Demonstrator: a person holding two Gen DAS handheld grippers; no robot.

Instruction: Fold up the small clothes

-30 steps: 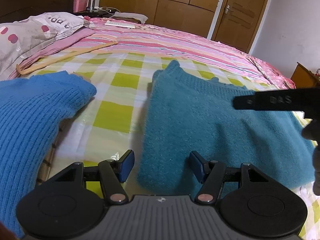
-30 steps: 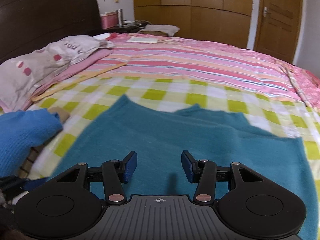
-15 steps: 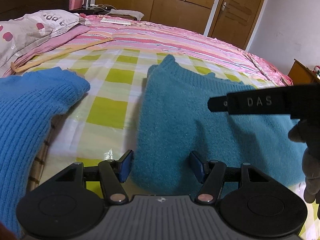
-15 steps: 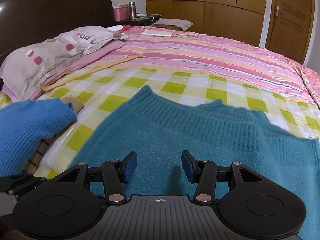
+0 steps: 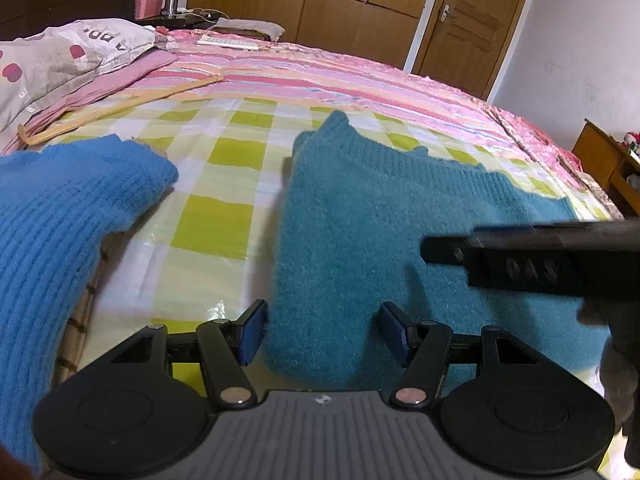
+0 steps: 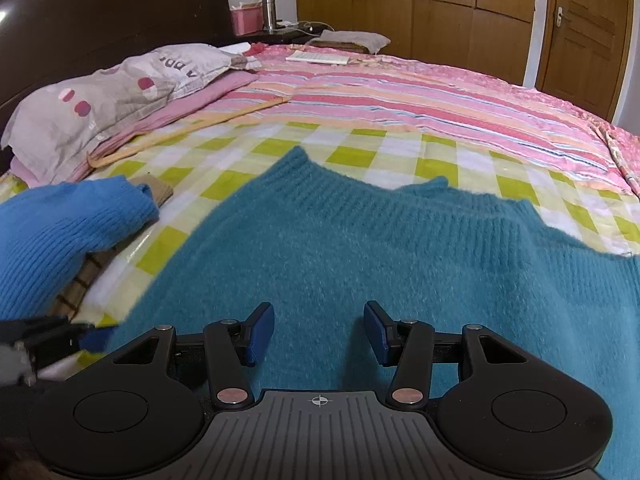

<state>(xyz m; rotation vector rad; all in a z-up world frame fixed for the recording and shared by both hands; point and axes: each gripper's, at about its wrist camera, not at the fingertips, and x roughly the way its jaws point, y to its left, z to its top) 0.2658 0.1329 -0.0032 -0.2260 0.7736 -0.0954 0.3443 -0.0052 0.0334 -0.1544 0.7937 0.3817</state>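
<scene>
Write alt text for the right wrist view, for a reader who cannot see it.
The open right gripper hovers over a teal knit sweater spread flat on a green-checked sheet on a bed. A bright blue sweater lies bunched at left, with a spotted pillow and a pink striped bedspread beyond.

Open left hand-held gripper [image 5: 322, 332] straddles teal sweater's [image 5: 380, 220] near edge.

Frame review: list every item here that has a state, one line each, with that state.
Left gripper: open, empty, at the teal sweater's left edge.
Right gripper: open, empty, above the teal sweater.
Teal sweater: lying flat on the bed.
Blue sweater: bunched beside it.
Door: closed.
</scene>
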